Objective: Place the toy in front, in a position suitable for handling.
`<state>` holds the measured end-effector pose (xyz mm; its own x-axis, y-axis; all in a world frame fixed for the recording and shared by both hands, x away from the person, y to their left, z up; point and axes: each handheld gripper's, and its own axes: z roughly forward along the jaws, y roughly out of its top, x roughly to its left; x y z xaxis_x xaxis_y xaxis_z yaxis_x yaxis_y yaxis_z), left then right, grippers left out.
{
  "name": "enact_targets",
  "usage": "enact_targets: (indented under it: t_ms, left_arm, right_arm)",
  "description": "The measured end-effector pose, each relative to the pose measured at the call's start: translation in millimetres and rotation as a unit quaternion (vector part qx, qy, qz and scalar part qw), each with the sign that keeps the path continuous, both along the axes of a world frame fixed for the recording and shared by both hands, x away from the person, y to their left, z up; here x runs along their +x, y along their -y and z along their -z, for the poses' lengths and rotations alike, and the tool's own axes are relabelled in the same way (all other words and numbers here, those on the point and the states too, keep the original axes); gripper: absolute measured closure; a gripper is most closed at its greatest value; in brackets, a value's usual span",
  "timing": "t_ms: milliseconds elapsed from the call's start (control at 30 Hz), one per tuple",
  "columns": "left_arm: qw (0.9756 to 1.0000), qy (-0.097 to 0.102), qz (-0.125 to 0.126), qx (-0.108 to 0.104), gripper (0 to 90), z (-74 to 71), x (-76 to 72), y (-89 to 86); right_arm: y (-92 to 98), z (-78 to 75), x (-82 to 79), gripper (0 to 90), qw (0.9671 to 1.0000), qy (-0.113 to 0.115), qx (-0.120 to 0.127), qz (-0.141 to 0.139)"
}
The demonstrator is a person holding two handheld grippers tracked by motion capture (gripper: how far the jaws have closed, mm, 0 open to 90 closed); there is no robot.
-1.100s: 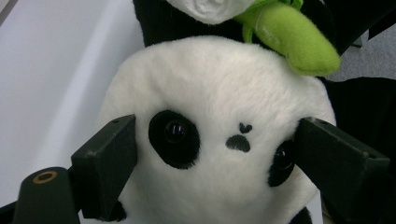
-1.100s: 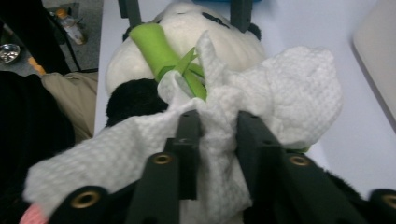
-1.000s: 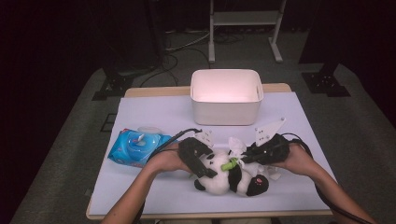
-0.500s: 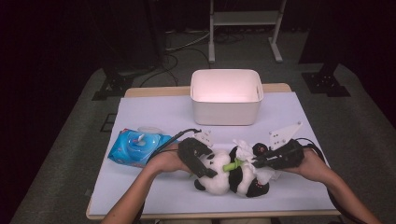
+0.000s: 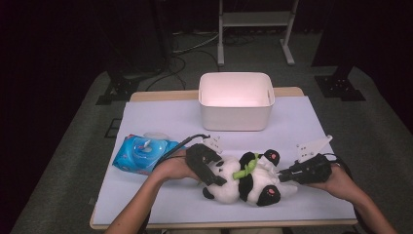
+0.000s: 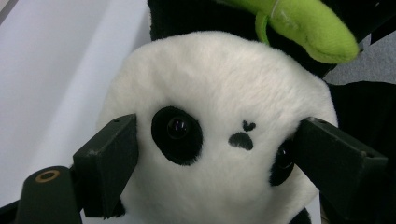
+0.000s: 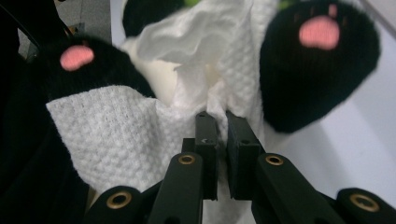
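Note:
A black-and-white panda plush [image 5: 243,183] with a green scarf lies on its back near the table's front edge. My left gripper [image 5: 214,173] holds its head: in the left gripper view the two pads press on both sides of the white face [image 6: 224,93], and the left gripper [image 6: 215,158] stands wide around it. My right gripper [image 5: 281,176] is at the panda's feet. In the right gripper view my right gripper [image 7: 220,122] is shut on a white textured wipe [image 7: 116,135] that lies over the panda's lower body, between its black feet [image 7: 317,70].
A white bin [image 5: 236,114] stands at the back middle of the table. A blue pack of wipes [image 5: 143,153] lies at the left, just beyond my left hand. The pale table cover [image 5: 302,126] runs to the front edge close below the panda.
My right gripper has moved to the right and a little toward the front edge, from over the panda's belly to its feet. The left gripper and the panda's head have stayed put.

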<state>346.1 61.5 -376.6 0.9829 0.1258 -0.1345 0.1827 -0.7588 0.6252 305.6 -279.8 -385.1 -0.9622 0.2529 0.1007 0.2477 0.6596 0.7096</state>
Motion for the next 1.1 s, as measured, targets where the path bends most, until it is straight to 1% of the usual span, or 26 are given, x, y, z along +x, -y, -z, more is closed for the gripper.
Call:
enact_targets:
  t_ms: [100,167,233,267,333,433,500,600,667,733,1100]
  left_arm:
    - [1.0000,0.000,0.000,0.000,15.2,0.0,0.2,0.1]
    - [1.0000,0.000,0.000,0.000,15.2,0.0,0.4,0.0]
    - [1.0000,0.000,-0.001,-0.001,15.2,0.2,0.4,-0.1]
    - [1.0000,-0.001,-0.002,-0.001,15.2,0.3,0.2,-0.2]
    - [1.0000,0.000,-0.003,-0.002,15.2,0.6,0.1,-0.2]
    - [1.0000,0.000,-0.004,-0.001,15.2,0.5,0.1,-0.2]
    - [1.0000,0.000,-0.005,0.000,15.2,0.5,0.1,0.3]
    - [1.0000,-0.001,-0.005,0.001,15.2,0.3,0.3,1.1]
    - [1.0000,-0.001,-0.004,0.001,15.2,0.2,0.1,1.4]
    - [1.0000,-0.001,-0.004,0.001,15.2,0.4,0.3,1.3]
    - [1.0000,0.001,-0.003,0.004,15.1,0.1,0.4,2.0]
  right_arm:
    - [5.0,4.6,-2.1,83.8,1.0000,-0.008,0.000,0.002]
    - [5.6,3.6,-3.8,83.8,0.9999,-0.009,0.006,0.000]
    - [2.9,0.6,-6.1,83.8,0.9999,-0.007,0.011,-0.011]
    - [0.6,-1.4,-7.5,83.7,0.9997,-0.006,0.013,-0.018]
    - [-5.7,-4.6,-9.9,83.7,0.9996,0.000,0.008,-0.027]
    - [-13.9,-8.3,-11.9,83.8,0.9992,0.003,0.007,-0.039]
    - [-18.0,-11.0,-12.2,83.8,0.9989,0.001,0.014,-0.046]
    - [-25.5,-15.2,-11.3,83.8,0.9982,0.008,0.014,-0.058]
    - [-30.8,-18.1,-10.5,83.9,0.9978,0.003,0.020,-0.063]
    - [-37.3,-20.0,-9.3,83.9,0.9972,0.008,0.019,-0.072]
    - [-72.5,-25.4,-4.7,83.9,0.9939,0.006,0.012,-0.110]
